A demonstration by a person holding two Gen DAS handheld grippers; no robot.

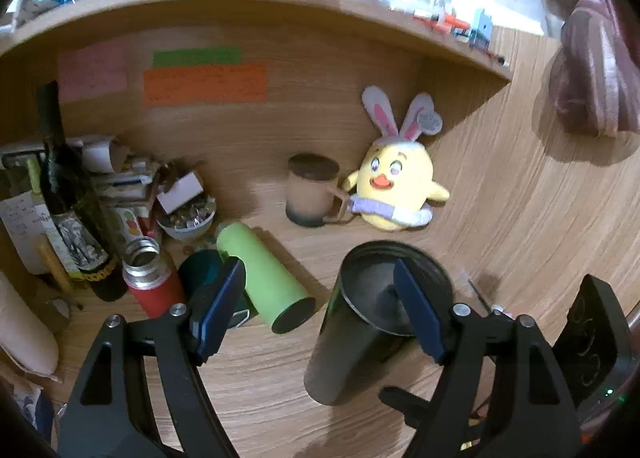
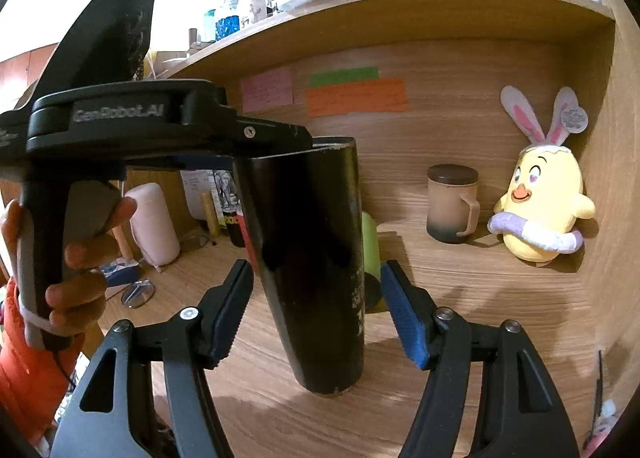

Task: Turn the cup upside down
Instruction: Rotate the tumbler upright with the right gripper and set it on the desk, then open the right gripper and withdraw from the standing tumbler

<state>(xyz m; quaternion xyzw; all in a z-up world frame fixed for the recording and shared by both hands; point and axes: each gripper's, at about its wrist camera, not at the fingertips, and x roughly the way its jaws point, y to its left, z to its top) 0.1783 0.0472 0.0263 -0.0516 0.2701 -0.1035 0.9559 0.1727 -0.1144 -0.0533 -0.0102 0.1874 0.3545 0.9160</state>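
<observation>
The right claw [image 2: 316, 310] sits nearest, its blue-padded fingers [image 2: 404, 322] spread wide on either side of the black cup [image 2: 312, 258], with a gap showing between each pad and the cup wall. The cup stands upright on the wooden desk [image 2: 460, 298], mouth up. At its rim the left claw [image 1: 320, 306] comes in from above, also spread wide: one finger [image 1: 416, 310] reaches down inside the cup's mouth, the other hangs well outside over the green bottle [image 1: 268, 278], which lies on its side just beside the cup. A person's hand [image 2: 76, 242] grips that tool's handle. Further back stand a lidded mug [image 2: 452, 202] and, touching its handle in the left view, a yellow chick toy [image 2: 540, 202] with rabbit ears. A red flask [image 1: 152, 278] stands open near a dark wine bottle [image 1: 68, 194].
</observation>
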